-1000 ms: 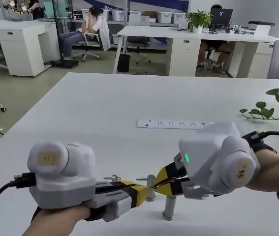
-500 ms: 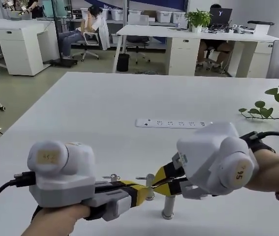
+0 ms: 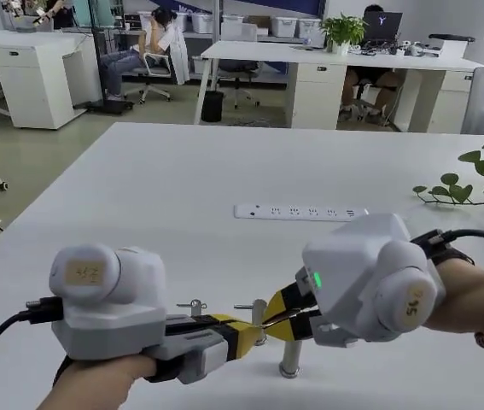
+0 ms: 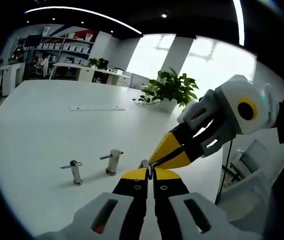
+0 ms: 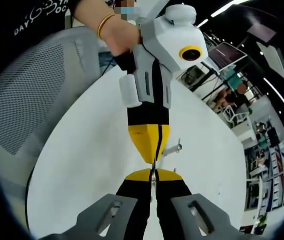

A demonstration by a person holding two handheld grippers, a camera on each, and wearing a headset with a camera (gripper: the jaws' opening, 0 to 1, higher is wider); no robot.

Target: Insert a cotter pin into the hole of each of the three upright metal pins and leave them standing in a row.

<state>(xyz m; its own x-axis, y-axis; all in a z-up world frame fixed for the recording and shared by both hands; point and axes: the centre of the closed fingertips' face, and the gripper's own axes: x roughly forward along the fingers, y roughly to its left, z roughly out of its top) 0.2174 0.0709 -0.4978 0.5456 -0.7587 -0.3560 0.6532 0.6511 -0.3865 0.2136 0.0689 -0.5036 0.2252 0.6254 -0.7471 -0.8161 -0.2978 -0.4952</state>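
White office worktop: we note far silver metal pin and middle silver metal pin upright, thin cotter pin through far one's top. Third silver metal pin stands right at meeting tips of left hand-held gripper and right hand-held gripper. Both pressed together; pinched item too small to tell.

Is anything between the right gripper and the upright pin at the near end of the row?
Nothing visible does. The right gripper has its tips right at the top of that metal pin, meeting the tips of the left gripper there. The other two pins stand off to the side, apart from both grippers.
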